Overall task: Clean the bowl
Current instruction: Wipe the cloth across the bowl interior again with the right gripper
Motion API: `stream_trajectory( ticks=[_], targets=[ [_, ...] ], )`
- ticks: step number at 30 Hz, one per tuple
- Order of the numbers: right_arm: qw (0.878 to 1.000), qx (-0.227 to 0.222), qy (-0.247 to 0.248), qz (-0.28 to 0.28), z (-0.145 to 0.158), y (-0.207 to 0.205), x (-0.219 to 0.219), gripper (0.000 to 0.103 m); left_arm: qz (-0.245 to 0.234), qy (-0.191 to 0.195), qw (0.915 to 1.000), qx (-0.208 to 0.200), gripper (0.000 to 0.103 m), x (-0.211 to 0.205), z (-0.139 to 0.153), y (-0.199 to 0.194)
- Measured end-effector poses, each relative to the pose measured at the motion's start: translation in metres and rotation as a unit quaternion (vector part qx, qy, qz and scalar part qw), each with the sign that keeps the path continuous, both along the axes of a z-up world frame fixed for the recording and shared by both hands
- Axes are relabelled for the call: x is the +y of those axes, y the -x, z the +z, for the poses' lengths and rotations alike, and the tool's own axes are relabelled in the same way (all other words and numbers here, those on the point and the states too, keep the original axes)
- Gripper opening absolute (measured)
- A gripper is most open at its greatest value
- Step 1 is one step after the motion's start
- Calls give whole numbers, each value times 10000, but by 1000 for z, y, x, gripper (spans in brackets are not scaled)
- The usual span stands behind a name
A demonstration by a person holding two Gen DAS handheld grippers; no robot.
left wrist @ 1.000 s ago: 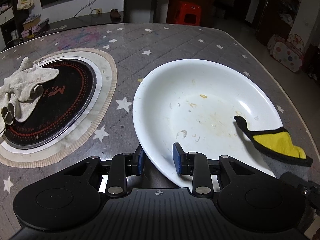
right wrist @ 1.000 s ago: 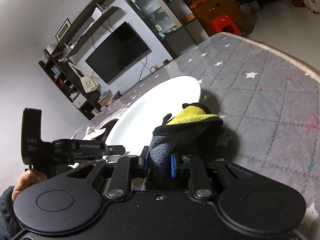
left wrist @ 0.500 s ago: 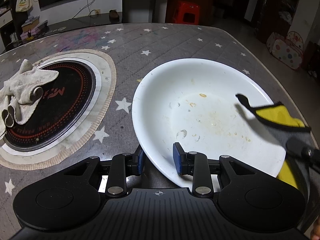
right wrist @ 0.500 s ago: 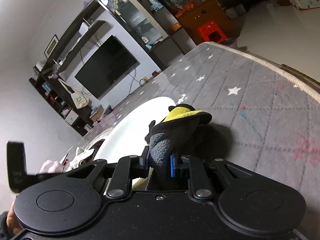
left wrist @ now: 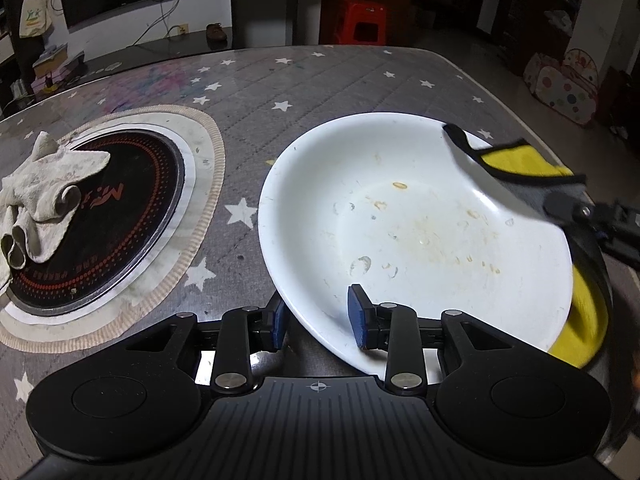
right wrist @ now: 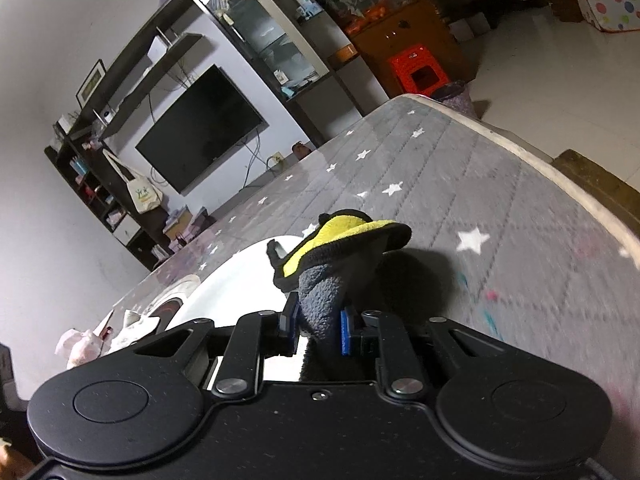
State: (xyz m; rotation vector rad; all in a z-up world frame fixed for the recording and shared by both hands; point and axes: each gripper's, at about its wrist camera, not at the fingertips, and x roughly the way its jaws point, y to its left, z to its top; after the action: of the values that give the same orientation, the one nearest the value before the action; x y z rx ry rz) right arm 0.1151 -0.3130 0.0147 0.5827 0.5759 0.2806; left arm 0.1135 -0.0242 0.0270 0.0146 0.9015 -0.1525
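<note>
A wide white bowl with dried yellowish smears sits on the grey star-patterned table. My left gripper clamps its near rim, with one blue pad under the outside wall and the other inside. My right gripper is shut on a grey cloth with a yellow face and black trim. In the left wrist view that cloth hangs over the bowl's far right rim, with the right gripper beside it. Part of the bowl shows left of the cloth in the right wrist view.
A black induction hob on a round mat lies left of the bowl, with a crumpled white rag on it. The table's right edge drops to the floor. A red stool stands beyond the far end.
The right gripper has carried the cloth from low on the bowl's right inside up and away to its far right rim. The left gripper and the bowl have stayed put.
</note>
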Motion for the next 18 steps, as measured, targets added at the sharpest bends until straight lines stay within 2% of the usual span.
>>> stream_trajectory(
  ticks=[18],
  targets=[
    [9987,90,340,375,4,-59,7,21,-258,-69,9996,6,37,0,0,0]
  ],
)
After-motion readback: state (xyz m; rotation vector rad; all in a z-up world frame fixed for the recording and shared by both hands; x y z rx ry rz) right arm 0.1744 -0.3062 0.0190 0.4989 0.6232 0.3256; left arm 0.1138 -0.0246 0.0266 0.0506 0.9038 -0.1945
